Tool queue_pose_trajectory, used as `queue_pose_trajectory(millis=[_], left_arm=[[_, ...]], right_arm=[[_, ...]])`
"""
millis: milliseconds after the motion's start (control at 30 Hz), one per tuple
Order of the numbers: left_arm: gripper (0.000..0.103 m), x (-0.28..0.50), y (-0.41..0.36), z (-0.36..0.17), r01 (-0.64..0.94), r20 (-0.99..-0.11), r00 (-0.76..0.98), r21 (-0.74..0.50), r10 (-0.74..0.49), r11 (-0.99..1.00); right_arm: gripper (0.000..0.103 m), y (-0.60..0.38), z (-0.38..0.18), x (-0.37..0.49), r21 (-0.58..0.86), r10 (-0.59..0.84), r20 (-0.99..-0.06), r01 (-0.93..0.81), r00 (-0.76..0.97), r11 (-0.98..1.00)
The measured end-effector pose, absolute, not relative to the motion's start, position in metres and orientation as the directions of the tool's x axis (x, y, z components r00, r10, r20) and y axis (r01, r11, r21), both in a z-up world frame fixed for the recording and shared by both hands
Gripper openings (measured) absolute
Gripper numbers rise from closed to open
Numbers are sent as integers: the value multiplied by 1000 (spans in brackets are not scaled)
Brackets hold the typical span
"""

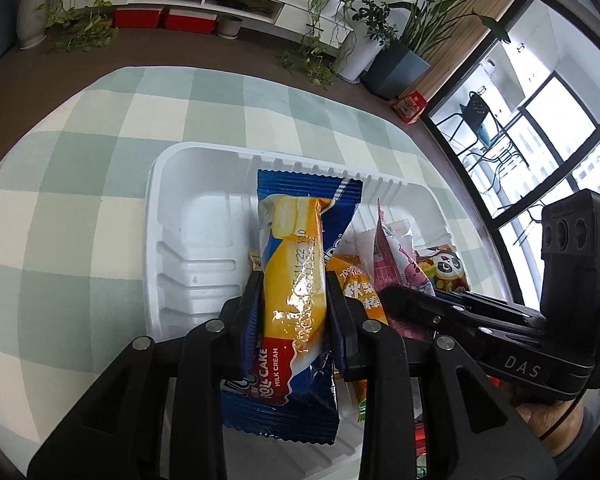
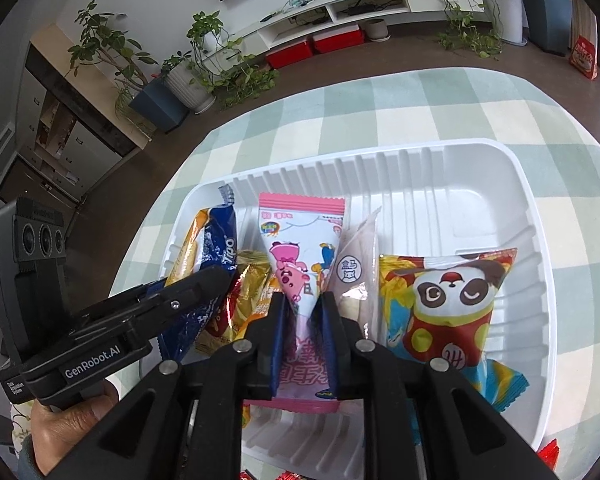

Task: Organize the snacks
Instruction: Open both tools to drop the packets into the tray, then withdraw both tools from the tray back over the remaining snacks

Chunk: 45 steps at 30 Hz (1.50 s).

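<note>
White tray (image 1: 168, 216) on checked bench (image 1: 80, 168), left gripper (image 1: 294, 300) jaws pinching blue roll cake pack (image 1: 296, 264) over tray, right gripper (image 2: 303, 312) jaws pinching pink packet (image 2: 296, 248) among snacks inside tray.

The left gripper (image 1: 294, 292) is angling steeply downward, its two fingers (image 1: 252, 296) pressing on the sides of a wrapped packet. The right gripper (image 2: 302, 308) is tilting down likewise beside it, its fingers (image 2: 278, 312) pinching a packet narrowly. A hand (image 2: 66, 424) is gripping the left handle from below.
</note>
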<state>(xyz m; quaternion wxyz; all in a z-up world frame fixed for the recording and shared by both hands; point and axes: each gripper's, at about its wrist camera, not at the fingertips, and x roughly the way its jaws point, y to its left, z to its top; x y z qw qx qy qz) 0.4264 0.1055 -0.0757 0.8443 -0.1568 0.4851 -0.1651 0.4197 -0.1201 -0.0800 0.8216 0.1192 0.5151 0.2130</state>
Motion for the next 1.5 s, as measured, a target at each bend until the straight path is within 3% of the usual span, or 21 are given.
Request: queue_pose_trajectory(millis=[33,67,100,300,500,667,767,967,1267,1500], left_arm=[[42,425,106,-75,121,-770,476,-421,-425,899],[62,425,106,-75,117,-771,479,-418,-420,901],[65,422,105,-72,123,-765,486,-418,-422,900],[68,420,105,-70,131,-761,496,-410,-418,903],[75,409,109,-61,139,-739,519,-423,-430,895],[103,380,113,-33,168,-692,578,-417,-432,893],[103,354,114,-13,183,-663,626,-388,-412,903],[103,294,106,4,229,-631,682,-295,-369,928],[103,210,110,-29,174,-671,625,-378,-399,909],[103,157,117,-60,108,-680,610,-437,-407,893]], right_arm=[[21,-120,-80,419,413,471,-795,-229,381,882],[21,-119,-80,420,412,470,-796,-229,382,882],[21,-119,-80,420,413,470,-795,-227,383,882],[28,-122,-77,417,413,467,-791,-219,396,884],[46,-129,-65,410,427,476,-767,-211,430,879],[70,-145,-39,396,487,519,-715,-200,468,850],[85,-164,-11,377,568,588,-625,-218,513,794],[103,-204,18,324,741,726,-424,-253,542,622],[103,-263,-15,219,861,766,-302,-182,568,474],[103,-297,-48,155,841,677,-376,-73,633,535]])
